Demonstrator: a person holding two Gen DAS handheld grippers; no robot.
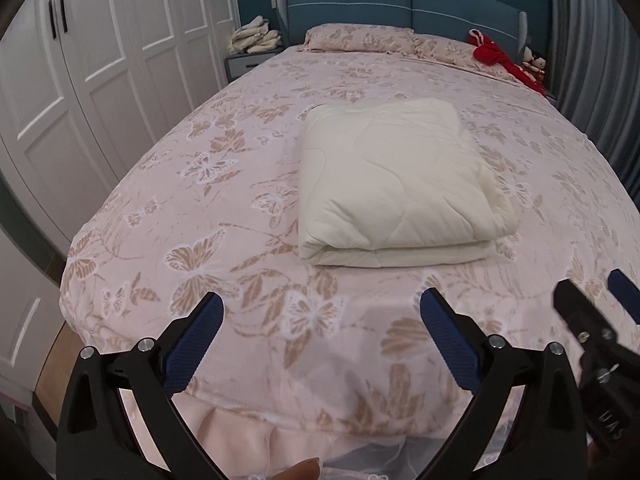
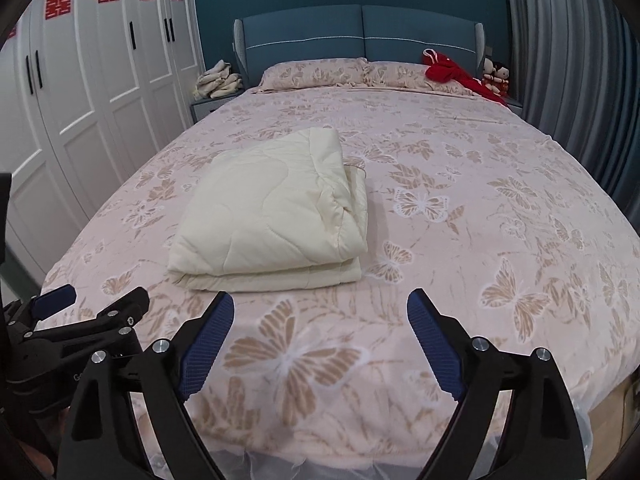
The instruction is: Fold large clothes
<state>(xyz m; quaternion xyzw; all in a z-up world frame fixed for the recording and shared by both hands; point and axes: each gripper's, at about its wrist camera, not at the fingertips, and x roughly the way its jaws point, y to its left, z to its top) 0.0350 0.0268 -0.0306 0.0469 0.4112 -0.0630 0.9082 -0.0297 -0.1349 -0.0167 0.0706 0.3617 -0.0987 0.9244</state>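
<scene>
Cream quilt (image 1: 396, 180) lies folded on bed (image 1: 224, 208), at 12 o'clock from both grippers. Left gripper (image 1: 322, 344) released, jaws wide, empty. Right gripper (image 2: 320, 344) released, empty, above the sheet.

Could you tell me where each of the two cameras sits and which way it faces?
Left wrist: on the left gripper at the foot of the bed, facing the headboard; its open blue fingers, a fingertip and the right gripper show.
Right wrist: on the right gripper, beside it, facing likewise; its open fingers and the left gripper show.
Both share the folded cream quilt, pillows, red garment and wardrobe.
</scene>
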